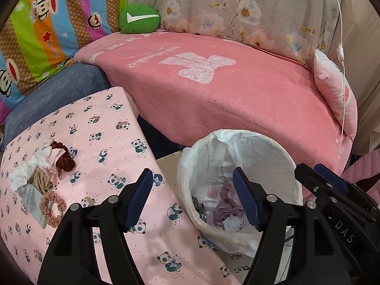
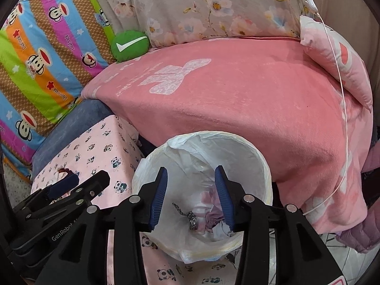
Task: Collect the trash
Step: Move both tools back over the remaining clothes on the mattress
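The pink sofa [image 1: 237, 99] sits behind, and the panda-cloth worktop [image 1: 99, 142] holds a pile of scraps [image 1: 45, 173] — trash not yet picked up. The white bin [image 2: 204, 190] stands close, so drops are easy. Both the left gripper [image 1: 192, 201] and right gripper [image 2: 192, 197] hang released and empty above it. The bin's bottom is partly hidden — its scraps are hard to tell apart.

The pink panda-print cloth-covered surface [image 1: 99, 142] carries, at nine o'clock, a heap of fabric scraps and scrunchies [image 1: 45, 175]: white, maroon, tan and pink together.
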